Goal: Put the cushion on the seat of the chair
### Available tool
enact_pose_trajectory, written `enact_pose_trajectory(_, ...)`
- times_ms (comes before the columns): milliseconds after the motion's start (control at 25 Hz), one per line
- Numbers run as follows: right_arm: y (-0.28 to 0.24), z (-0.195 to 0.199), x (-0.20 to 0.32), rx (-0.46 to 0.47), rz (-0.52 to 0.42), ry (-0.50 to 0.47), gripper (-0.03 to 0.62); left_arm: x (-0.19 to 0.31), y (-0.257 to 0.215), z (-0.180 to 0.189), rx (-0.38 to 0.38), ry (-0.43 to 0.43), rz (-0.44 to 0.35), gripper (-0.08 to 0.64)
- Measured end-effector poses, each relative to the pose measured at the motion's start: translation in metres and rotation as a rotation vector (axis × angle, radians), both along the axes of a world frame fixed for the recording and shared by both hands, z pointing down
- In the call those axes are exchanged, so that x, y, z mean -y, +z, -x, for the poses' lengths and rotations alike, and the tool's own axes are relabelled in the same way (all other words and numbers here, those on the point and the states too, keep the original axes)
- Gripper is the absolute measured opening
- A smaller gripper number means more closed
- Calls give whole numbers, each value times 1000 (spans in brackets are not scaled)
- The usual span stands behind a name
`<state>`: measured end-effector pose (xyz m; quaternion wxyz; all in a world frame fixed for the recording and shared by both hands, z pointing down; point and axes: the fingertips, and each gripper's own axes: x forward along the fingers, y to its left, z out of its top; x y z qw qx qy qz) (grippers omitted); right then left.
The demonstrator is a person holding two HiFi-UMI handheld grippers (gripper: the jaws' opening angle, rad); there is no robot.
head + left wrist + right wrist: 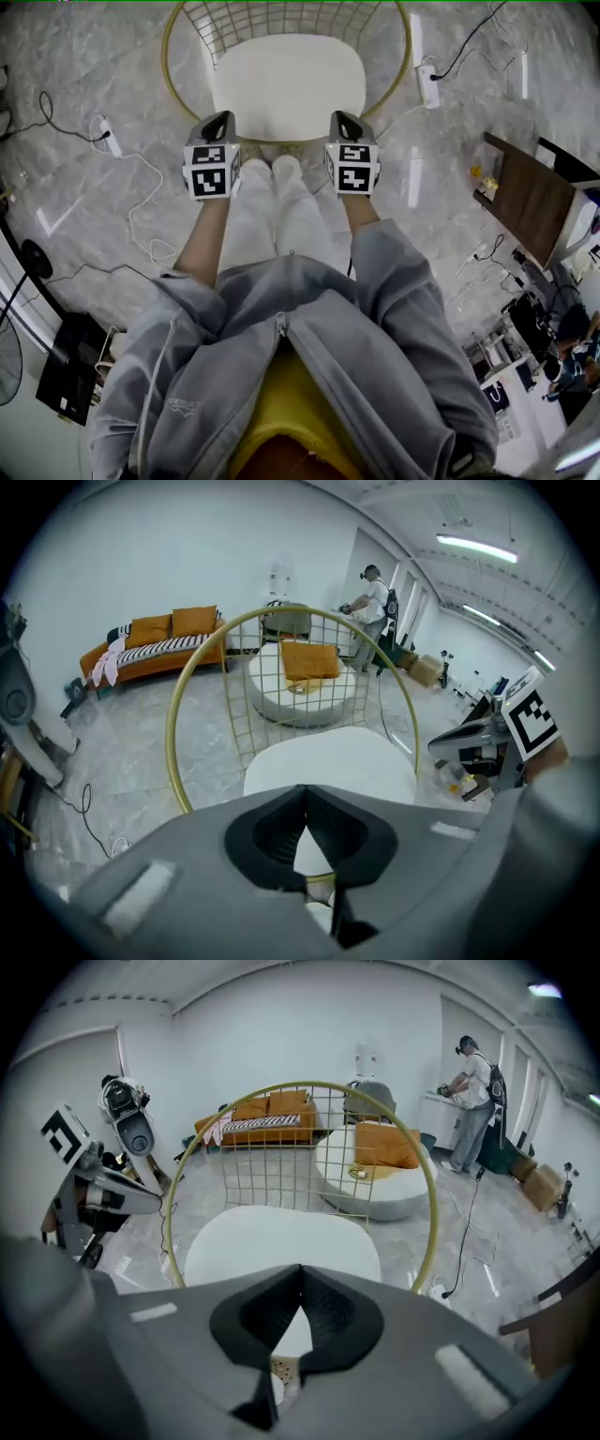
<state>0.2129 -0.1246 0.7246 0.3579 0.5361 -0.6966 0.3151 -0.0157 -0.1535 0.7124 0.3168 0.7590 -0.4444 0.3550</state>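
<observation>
White cushion (286, 86) flat on seat of gold wire chair (166, 58), top centre of head view, covering the seat. Left gripper (218, 120) centre-left and right gripper (343, 118) centre-right, both just below cushion's front edge, angled down, apart from it. Jaws pressed together on both, tips meeting, nothing between them. White trousers (272, 216) between the two grippers. White power strip (428, 84) on marble floor (84, 225), upper right of chair. Orange sofa (155, 644) upper left in left gripper view.
</observation>
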Motion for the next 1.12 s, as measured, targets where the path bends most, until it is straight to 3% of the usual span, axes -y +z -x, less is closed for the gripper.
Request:
enact_pose_trajectory(360,-135,-4,-27,49,-146,126,-1,-16,-138,-28,-145,30,-129,8)
enact_pose_trajectory(640,-284,-5,-1,0,-489,87,-2,5,-268,-32,-206,30,-411,8)
enact_pose_trajectory(880,-410,0,21,10,-780,69,-2,23,-387,-39,-260,45,-687,8)
enact_pose_trajectory(1120,-486,16,27,16,-949,13,-1,25,-467,-44,-276,55,-868,8)
